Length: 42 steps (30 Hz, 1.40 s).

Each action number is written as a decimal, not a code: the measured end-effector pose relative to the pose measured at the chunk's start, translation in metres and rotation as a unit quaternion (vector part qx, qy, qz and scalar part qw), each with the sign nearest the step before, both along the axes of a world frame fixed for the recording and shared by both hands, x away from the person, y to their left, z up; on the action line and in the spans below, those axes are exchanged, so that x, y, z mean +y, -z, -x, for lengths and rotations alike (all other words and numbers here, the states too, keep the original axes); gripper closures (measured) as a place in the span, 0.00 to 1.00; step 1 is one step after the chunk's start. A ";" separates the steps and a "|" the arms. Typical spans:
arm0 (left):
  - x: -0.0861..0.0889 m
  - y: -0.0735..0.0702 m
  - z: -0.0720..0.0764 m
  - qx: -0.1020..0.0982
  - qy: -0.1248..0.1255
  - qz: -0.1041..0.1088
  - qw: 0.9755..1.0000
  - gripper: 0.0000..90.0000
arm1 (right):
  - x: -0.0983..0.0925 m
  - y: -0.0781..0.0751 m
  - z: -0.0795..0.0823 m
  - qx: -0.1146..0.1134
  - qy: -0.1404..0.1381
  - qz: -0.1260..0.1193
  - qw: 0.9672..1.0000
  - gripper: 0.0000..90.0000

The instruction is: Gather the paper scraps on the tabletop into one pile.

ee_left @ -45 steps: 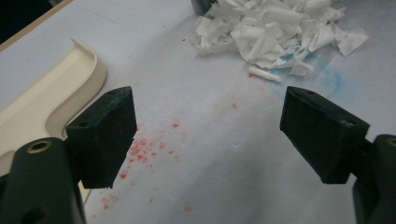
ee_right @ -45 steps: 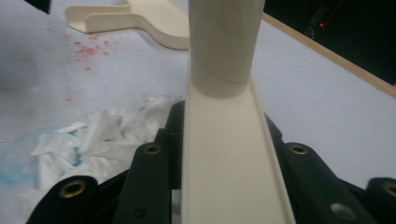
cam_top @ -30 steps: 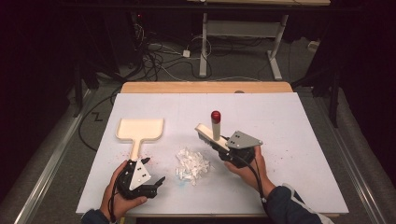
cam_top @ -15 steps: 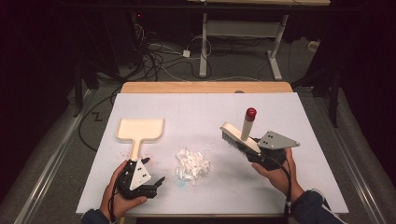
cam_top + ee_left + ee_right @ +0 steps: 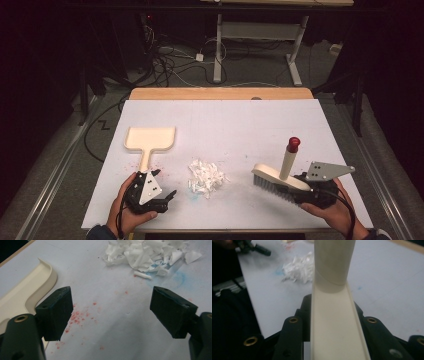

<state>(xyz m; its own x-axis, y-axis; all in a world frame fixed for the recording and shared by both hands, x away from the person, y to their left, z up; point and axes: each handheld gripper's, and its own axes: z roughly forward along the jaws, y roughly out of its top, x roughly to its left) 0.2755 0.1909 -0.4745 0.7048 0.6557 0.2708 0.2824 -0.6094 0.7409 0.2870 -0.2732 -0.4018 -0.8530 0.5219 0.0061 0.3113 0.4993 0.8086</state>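
While the right gripper [image 5: 300,187] clamps one cream plastic brush [image 5: 280,179] with a red-tipped round handle at the near right, one pile of shredded white paper [image 5: 206,177] lies mid-table, and the left gripper [image 5: 162,187] gapes wide beside one cream flat dustpan [image 5: 149,140]

Smooth cream plastic brush [image 5: 280,177], matt cream plastic dustpan [image 5: 149,139], crumpled white paper scraps [image 5: 205,176], matt white desk [image 5: 240,125], wooden far edge

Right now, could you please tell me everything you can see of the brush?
The brush is cream plastic with a long flat head, pale bristles underneath and a round handle rising to a red cap. The right gripper is shut on the head's end, holding it near the table's right side, right of the paper scraps.
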 end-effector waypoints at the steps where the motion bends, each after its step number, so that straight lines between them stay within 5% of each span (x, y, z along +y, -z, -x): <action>1: 0.000 0.000 0.000 0.000 0.000 0.000 1.000 0.20 | -0.002 0.001 0.003 0.013 -0.006 0.004 1.000 0.76; 6: 0.000 0.000 0.000 0.000 0.001 -0.002 1.000 0.20 | -0.008 0.010 0.004 0.062 -0.028 0.018 0.998 0.76; 12: 0.001 0.000 0.001 0.003 0.002 0.003 1.000 0.20 | -0.015 0.024 -0.013 0.127 -0.036 0.023 0.991 0.75; 21: 0.000 0.001 0.001 0.006 0.003 -0.001 1.000 0.20 | -0.023 0.028 -0.043 0.129 0.004 0.061 0.990 0.68; 32: -0.001 0.002 0.000 0.010 0.007 -0.005 1.000 0.20 | -0.028 0.021 -0.078 0.130 -0.016 0.116 0.984 0.62; 35: -0.002 0.002 0.000 0.011 0.009 -0.006 1.000 0.20 | -0.031 0.019 -0.087 0.117 0.010 0.123 0.985 0.55; 37: -0.001 0.002 0.000 0.011 0.009 -0.006 1.000 0.20 | -0.032 0.020 -0.094 0.111 0.027 0.150 0.982 0.50; 39: -0.002 0.003 0.000 0.013 0.010 -0.005 1.000 0.20 | -0.033 0.021 -0.097 0.098 0.050 0.160 0.981 0.56; 42: -0.002 0.003 0.000 0.013 0.012 -0.007 1.000 0.20 | -0.038 0.022 -0.104 0.093 0.066 0.141 0.983 0.57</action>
<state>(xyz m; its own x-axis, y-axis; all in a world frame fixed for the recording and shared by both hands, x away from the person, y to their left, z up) 0.2754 0.1889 -0.4776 0.7266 0.6354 0.2613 0.2872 -0.6264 0.7246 0.3905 -0.3114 -0.4235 -0.7750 0.6320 -0.0050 0.5187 0.6405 0.5664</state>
